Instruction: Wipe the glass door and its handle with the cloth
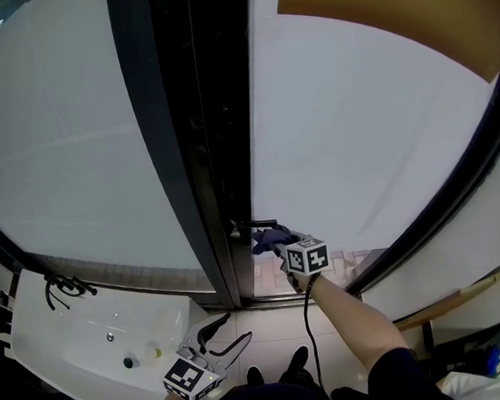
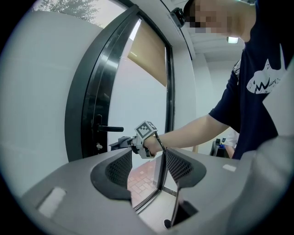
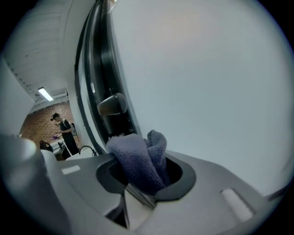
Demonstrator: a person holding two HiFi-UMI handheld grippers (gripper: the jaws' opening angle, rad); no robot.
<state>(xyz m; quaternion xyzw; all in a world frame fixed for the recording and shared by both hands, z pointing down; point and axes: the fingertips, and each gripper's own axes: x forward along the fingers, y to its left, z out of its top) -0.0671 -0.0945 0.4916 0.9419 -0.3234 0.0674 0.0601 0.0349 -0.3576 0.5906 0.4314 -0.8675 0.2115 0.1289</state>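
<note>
Two hand-held claws, one door, one cloth, entered as seen

1. Right claw (image 1: 268,239): jaws clamped on a folded blue-grey terry cloth (image 3: 139,158). The cloth bulges out ahead of the jaw tips in a rounded wad. The person's bare forearm (image 1: 359,319) is stretched out behind the claw.

2. Black lever door handle (image 1: 256,224): just above and slightly ahead of the right claw's tips, with the cloth close under it. Whether cloth and handle touch cannot be told.

3. Frosted white glass door pane (image 1: 356,146): fills the space to the right of the right claw and ahead of it. Contact between cloth and glass cannot be told.

4. Black metal door frame (image 1: 192,156): upright, to the left of the right claw. The handle is mounted on it.

5. Tan roller blind (image 1: 391,17): high above the right claw, at the pane's top.

6. Left claw (image 1: 228,331): jaws apart, nothing between them. It is held low, well apart from the door, with its tips pointing towards the handle and the right claw.

7. White ceramic washbasin (image 1: 81,332): to the left of the left claw, near it, and fitted with a black tap (image 1: 65,287)
</note>
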